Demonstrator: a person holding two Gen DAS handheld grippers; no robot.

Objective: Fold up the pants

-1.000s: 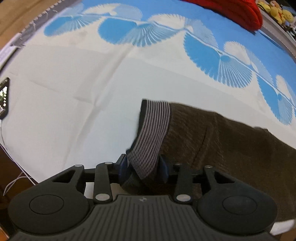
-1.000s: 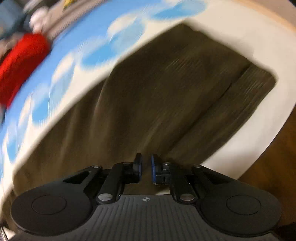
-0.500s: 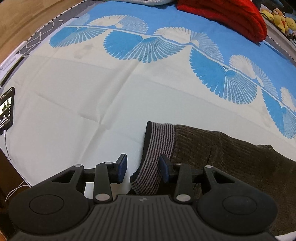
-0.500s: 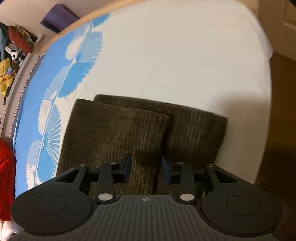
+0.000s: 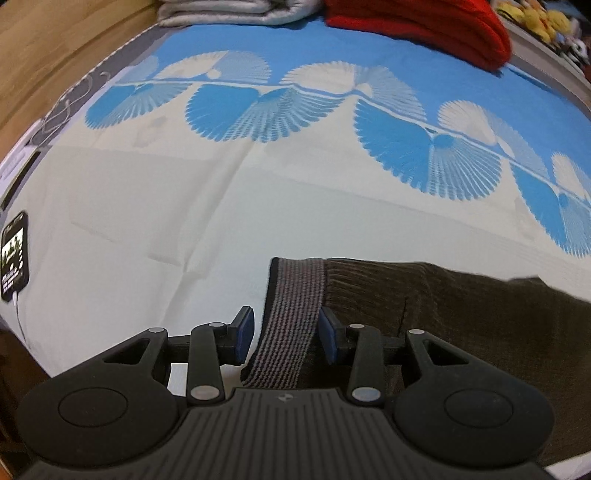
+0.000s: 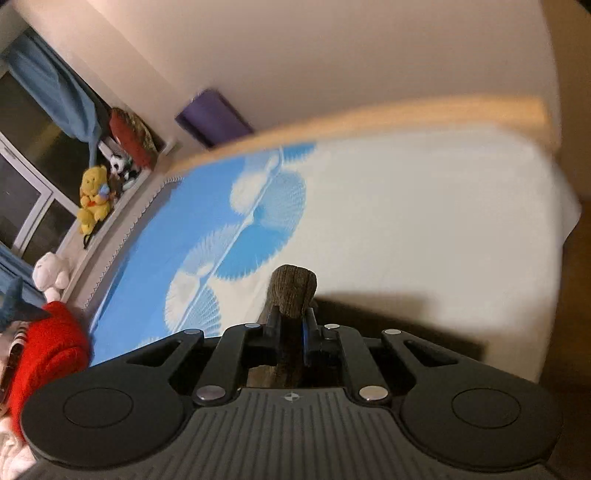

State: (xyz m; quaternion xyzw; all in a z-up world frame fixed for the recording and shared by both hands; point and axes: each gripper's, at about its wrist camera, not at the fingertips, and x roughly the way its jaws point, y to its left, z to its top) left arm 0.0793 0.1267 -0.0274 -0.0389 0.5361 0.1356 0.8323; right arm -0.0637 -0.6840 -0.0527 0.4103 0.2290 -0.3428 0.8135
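Right tongs (image 6: 291, 326) pinching pants (image 6: 293, 290), lifted | left tongs (image 5: 286, 334) parted astride waistband (image 5: 291, 314)

Bed (image 5: 155, 229), white-blue fan-print sheet: brown pants (image 5: 461, 314), red blanket (image 5: 424, 26), phone (image 5: 14, 254) at edge.

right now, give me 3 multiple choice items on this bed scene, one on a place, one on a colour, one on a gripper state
1. Where does the striped waistband lie?
A. between the left gripper's fingers
B. on the red blanket
C. on the phone

2. What colour are the pants?
A. white
B. dark brown
C. yellow

3. How is the right gripper?
A. wide open, nothing between
B. out of view
C. shut on a fold of the pants

Answers:
1 A, the band runs up through the gap between the two blue pads, which stand apart from it.
2 B, brown ribbed cloth lies on the white and blue sheet.
3 C, the jaws have just closed, and brown cloth sticks up from them.
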